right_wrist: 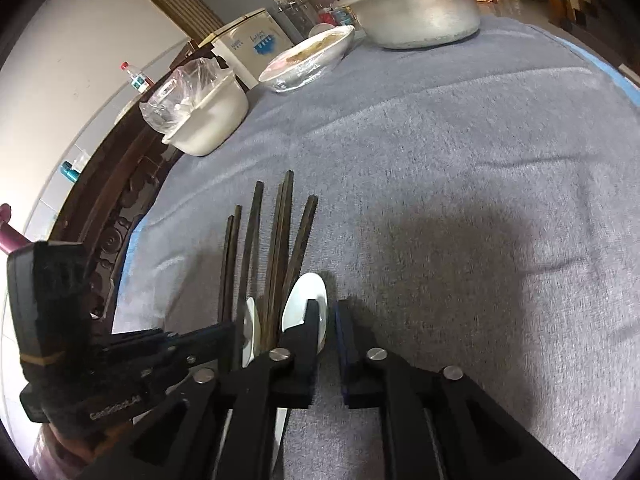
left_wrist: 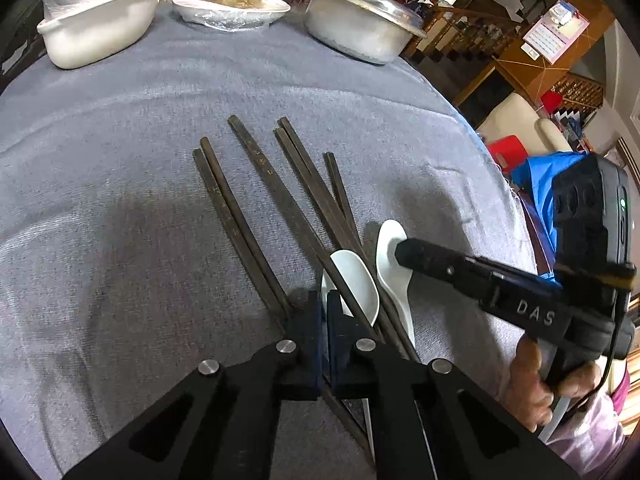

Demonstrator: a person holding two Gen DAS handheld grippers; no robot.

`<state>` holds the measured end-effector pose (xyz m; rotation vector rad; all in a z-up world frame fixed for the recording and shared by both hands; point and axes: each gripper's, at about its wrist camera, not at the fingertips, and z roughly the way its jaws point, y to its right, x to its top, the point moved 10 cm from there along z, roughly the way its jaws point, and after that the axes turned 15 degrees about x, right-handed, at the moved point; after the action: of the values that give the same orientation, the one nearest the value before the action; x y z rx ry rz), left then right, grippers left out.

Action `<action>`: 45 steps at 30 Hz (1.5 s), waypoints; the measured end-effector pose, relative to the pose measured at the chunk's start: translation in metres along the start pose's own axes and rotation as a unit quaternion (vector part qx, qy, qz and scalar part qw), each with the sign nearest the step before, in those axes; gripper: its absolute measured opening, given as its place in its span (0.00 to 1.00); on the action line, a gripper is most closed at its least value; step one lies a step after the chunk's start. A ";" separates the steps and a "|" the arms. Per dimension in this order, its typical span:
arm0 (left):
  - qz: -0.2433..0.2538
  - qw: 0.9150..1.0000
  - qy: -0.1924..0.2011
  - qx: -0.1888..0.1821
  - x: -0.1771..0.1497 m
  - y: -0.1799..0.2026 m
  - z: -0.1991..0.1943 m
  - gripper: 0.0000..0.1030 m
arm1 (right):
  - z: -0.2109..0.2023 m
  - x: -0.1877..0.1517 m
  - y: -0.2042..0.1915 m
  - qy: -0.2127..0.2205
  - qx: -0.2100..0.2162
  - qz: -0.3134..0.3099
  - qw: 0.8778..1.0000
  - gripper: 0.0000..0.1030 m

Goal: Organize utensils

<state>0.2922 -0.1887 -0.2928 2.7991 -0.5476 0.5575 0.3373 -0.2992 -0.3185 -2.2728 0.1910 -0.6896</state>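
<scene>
Down at the bottom of the left wrist view, the left claw [left_wrist: 324, 312] is sitting with its fingers nearly pressed together, only a thin slit between them, right at the edge of a white spoon [left_wrist: 354, 286]; can't tell if it's actually pinching anything. A dark chopstick is lying across that spoon's bowl. Just right of it, a second white spoon [left_wrist: 394, 256] is lying on the grey cloth, and the right claw [left_wrist: 402, 254] is coming in from the right edge with its tip over that spoon's bowl.

In the right wrist view, the right claw's fingers are standing apart with grey cloth showing in the gap, so it's open, and its left finger is overlapping the spoon.

Past the spoons, the dark chopsticks [left_wrist: 256, 184] are fanning out toward the middle of the frame, some paired, some crossing.

Further back on the desk [left_wrist: 120, 128], a white tub [left_wrist: 96, 20] with a plastic bag is sitting upper left, a shallow dish [left_wrist: 230, 10] top centre, and a lidded metal pot [left_wrist: 360, 20] upper right.
</scene>
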 end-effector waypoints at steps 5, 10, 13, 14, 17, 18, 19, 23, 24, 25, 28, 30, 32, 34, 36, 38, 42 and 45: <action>0.003 1.000 0.012 0.006 0.000 -0.005 -0.007 0.02 | 0.004 0.005 -0.006 0.002 0.007 -0.017 1.000 0.31; 0.009 0.999 0.034 0.010 0.002 -0.004 -0.026 0.04 | 0.016 0.004 -0.013 -0.016 -0.012 -0.054 0.998 0.07; 0.020 0.999 0.036 0.004 0.000 0.006 -0.032 0.32 | 0.014 0.001 -0.017 -0.009 -0.023 -0.077 0.997 0.06; 0.026 0.999 0.039 0.013 -0.001 0.009 -0.032 0.49 | 0.013 0.000 -0.016 -0.004 -0.024 -0.074 0.997 0.06; 0.051 0.996 0.057 0.044 0.001 0.020 -0.030 0.54 | 0.005 -0.005 -0.012 0.014 -0.025 -0.064 0.998 0.06; 0.055 0.996 0.055 0.047 0.001 0.023 -0.026 0.54 | 0.002 -0.007 -0.011 0.019 -0.029 -0.062 0.997 0.06; 0.057 0.996 0.053 0.050 0.001 0.023 -0.024 0.54 | -0.002 -0.009 -0.009 0.022 -0.030 -0.059 0.998 0.06; 0.053 0.995 0.048 0.074 -0.005 0.004 -0.018 0.54 | -0.016 -0.016 -0.002 0.028 -0.033 -0.050 0.998 0.06; 0.050 0.994 0.049 0.080 -0.007 -0.003 -0.020 0.54 | -0.017 -0.017 -0.001 0.027 -0.034 -0.048 0.998 0.06; 0.047 0.994 0.045 0.087 -0.010 -0.013 -0.021 0.54 | -0.018 -0.018 0.001 0.026 -0.035 -0.046 0.998 0.06; 0.024 0.994 0.035 0.104 -0.019 -0.046 -0.026 0.54 | -0.020 -0.020 0.001 0.028 -0.028 -0.043 0.998 0.06; 0.005 0.993 0.031 0.111 -0.023 -0.067 -0.032 0.54 | -0.018 -0.021 0.000 0.029 -0.026 -0.043 0.998 0.06; -0.011 0.992 0.030 0.120 -0.022 -0.077 -0.040 0.54 | -0.016 -0.021 -0.001 0.031 -0.020 -0.040 0.999 0.06; -0.008 0.993 0.047 0.111 -0.014 -0.070 -0.052 0.54 | -0.014 -0.021 -0.002 0.033 -0.017 -0.037 0.999 0.06; 0.018 0.992 0.071 0.103 -0.004 -0.050 -0.064 0.54 | -0.014 -0.021 -0.002 0.033 -0.016 -0.036 0.999 0.06; 0.061 0.989 0.091 0.098 0.004 -0.021 -0.070 0.59 | -0.015 -0.021 -0.001 0.032 -0.012 -0.033 0.999 0.06; 0.151 0.979 0.092 0.107 0.007 0.021 -0.055 0.63 | -0.016 -0.022 0.000 0.027 -0.007 -0.030 0.999 0.06; 0.177 0.980 0.045 0.081 -0.002 0.025 -0.029 0.62 | -0.018 -0.023 0.000 0.027 -0.003 -0.029 0.999 0.06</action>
<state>0.2709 -0.2023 -0.2641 2.8211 -1.0334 0.8295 0.3085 -0.3028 -0.3180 -2.2753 0.1528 -0.7828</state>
